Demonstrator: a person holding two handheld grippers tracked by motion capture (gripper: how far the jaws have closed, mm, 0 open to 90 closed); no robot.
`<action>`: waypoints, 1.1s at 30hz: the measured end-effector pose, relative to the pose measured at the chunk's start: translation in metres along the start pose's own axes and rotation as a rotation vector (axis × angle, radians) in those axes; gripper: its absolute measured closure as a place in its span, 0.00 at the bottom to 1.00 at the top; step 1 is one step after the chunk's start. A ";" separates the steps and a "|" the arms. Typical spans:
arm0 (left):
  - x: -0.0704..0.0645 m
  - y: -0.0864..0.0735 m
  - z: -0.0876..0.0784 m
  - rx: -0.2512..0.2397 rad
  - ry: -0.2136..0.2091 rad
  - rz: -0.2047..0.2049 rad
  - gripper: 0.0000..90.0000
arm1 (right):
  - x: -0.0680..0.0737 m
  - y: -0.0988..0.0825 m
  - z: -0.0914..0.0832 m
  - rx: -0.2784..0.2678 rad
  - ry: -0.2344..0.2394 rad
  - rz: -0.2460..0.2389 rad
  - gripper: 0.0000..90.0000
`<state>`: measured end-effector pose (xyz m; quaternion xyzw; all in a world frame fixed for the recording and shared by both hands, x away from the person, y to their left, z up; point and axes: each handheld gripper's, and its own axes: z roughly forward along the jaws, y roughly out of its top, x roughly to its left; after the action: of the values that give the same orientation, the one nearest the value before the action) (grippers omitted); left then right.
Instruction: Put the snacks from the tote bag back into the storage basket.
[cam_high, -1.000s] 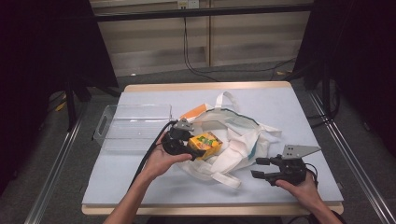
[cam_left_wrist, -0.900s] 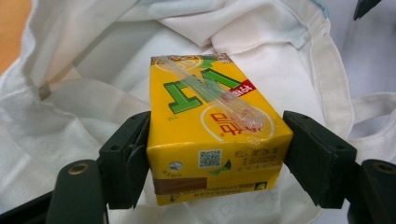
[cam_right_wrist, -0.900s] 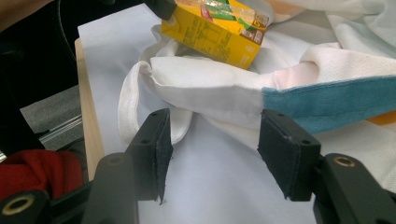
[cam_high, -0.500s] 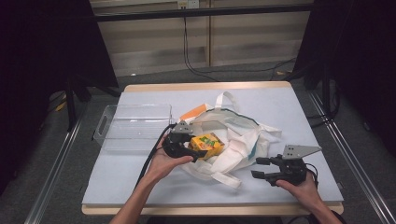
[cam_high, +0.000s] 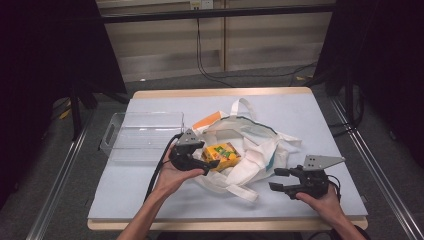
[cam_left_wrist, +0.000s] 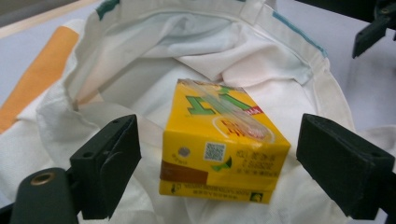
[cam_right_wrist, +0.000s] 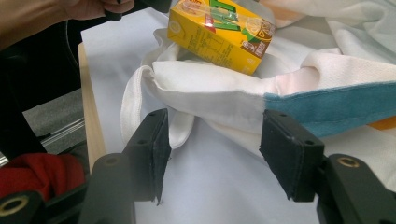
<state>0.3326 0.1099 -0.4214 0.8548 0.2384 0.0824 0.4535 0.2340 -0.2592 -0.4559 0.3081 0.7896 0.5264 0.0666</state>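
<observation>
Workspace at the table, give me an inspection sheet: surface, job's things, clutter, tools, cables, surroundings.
Surface: pale blue table top with a wooden edge.
Job's things: yellow drink carton lies on its side in the mouth of the white cloth bag; the bag lies slumped and open, handles spread.
Clutter: clear plastic tray left of the bag, nothing seen in it.
Tools: left tool has just been opening, jaws either side of the carton, pads clear of it. Right tool open, facing the bag's edge, holding nothing.
Cables: black cable trails from the left tool; more hang at the back wall.
Surroundings: dark room, metal rails beside the table.
</observation>
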 end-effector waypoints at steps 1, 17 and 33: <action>0.000 -0.001 -0.001 -0.004 -0.001 0.004 0.15 | 0.000 0.000 0.000 0.000 0.000 0.000 0.46; -0.006 -0.023 -0.008 -0.163 0.022 0.002 0.08 | 0.004 -0.002 -0.006 -0.018 -0.008 -0.007 0.46; -0.003 -0.034 0.011 -0.149 0.033 0.057 0.17 | 0.005 -0.003 -0.003 0.001 0.008 -0.013 0.46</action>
<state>0.3223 0.1162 -0.4557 0.8236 0.2147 0.1269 0.5094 0.2273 -0.2598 -0.4565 0.3009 0.7920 0.5270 0.0668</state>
